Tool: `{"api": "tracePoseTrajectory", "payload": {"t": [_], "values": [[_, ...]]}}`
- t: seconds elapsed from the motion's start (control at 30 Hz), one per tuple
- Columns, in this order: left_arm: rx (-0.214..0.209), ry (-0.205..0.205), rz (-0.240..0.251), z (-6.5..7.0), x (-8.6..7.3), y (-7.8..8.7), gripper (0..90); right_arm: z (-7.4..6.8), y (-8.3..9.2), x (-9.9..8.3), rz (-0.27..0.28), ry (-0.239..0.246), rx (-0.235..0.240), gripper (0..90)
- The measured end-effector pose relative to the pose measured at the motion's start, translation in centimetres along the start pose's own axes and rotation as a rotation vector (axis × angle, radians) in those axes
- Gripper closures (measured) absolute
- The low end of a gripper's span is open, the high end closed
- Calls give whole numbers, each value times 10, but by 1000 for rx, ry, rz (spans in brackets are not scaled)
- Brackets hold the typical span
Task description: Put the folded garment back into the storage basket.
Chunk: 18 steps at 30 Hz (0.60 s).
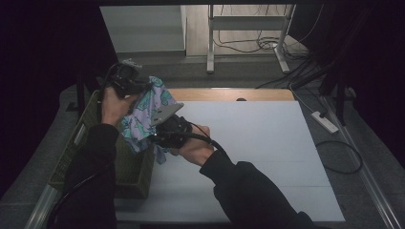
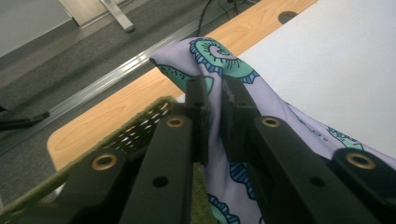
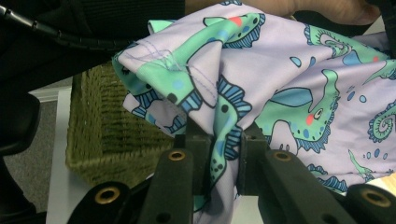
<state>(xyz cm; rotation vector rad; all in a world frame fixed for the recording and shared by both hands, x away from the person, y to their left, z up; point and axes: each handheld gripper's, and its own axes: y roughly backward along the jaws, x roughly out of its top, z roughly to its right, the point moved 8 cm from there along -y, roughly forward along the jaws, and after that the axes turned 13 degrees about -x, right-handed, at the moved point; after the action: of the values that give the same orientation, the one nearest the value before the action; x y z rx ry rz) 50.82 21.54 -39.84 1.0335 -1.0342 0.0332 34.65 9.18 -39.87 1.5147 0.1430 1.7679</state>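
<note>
A lilac cloth [image 1: 145, 112] printed with green and blue seahorses hangs in the air between both hands, above the right rim of a green woven basket [image 1: 129, 171]. My left gripper [image 1: 138, 90] is shut on the cloth's upper edge; in the left gripper view the jaws pinch a fold of the cloth [image 2: 261, 98] at the left gripper [image 2: 215, 100]. My right gripper [image 1: 160, 136] is shut on a lower part; the right gripper view has the cloth [image 3: 280, 84] bunched between the jaws of the right gripper [image 3: 218, 140].
The basket [image 3: 107, 135] stands at the left edge of a white tabletop [image 1: 258, 148] with a wooden strip [image 1: 229, 94] along its far side. Beyond are table legs and cables [image 1: 258, 45] on the floor, and a power strip [image 1: 325, 121] at the right.
</note>
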Motion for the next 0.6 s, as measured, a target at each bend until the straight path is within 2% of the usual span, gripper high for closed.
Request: {"api": "tracePoseTrajectory", "payload": {"t": [0.43,0.6], "values": [[34,29,13,-24,-16,29,824,-15,-22,22,18,13,11,778],[48,39,4,-34,-26,39,824,-24,-33,28,15,34,15,778]]}}
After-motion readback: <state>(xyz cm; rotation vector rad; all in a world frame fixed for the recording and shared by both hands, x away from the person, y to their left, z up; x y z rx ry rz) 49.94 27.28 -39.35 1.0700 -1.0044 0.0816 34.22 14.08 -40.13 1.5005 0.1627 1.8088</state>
